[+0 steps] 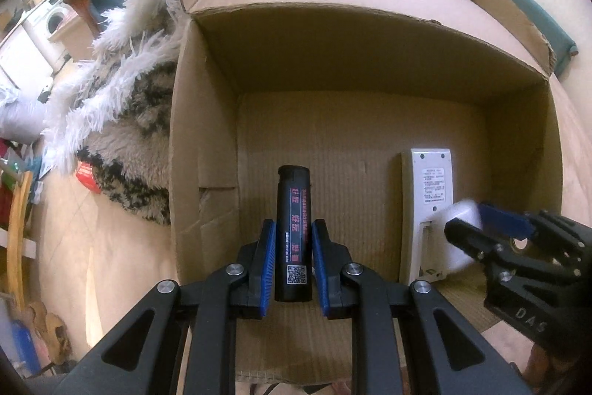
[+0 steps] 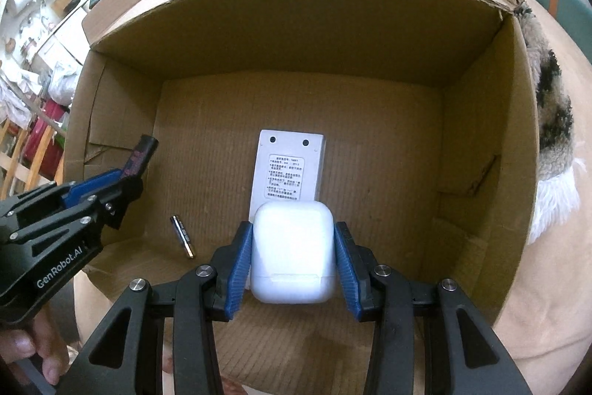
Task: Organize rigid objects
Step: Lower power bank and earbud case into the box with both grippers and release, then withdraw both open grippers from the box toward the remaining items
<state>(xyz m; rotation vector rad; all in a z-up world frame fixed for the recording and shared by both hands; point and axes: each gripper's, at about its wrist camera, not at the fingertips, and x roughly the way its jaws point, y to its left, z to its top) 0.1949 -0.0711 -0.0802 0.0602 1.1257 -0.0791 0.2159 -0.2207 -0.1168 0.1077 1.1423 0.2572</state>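
Both of my grippers are angled down into the open cardboard box (image 1: 207,143), which sits on a pale floor beside a shaggy white-and-black rug (image 1: 122,106).

Left gripper (image 1: 293,228): I have its 2 blue pads pinching a black lighter (image 1: 293,228) by its lower half. The lighter points away from the camera along the fingers, red printing and a QR code facing up, cap end out over the box floor. From the right wrist view the same lighter (image 2: 142,154) sticks out of the claw at the left wall of the box, above the floor.

Right gripper (image 2: 293,239): pads pressed on either side of a white earbud case (image 2: 294,252), rounded corners, lid seam toward the camera. The case is held over the near end of a white remote (image 2: 288,169).

The remote lies flat on the box floor, back side up, label and 2 screw holes visible. In the left wrist view it lies to the right of the lighter, and the case (image 1: 460,232) overlaps its near end.

1 small battery (image 2: 182,236) lies loose on the box floor, left of the remote, between the 2 grippers.

A person's fingertips (image 2: 33,354) show at the lower left, on the left gripper's handle.
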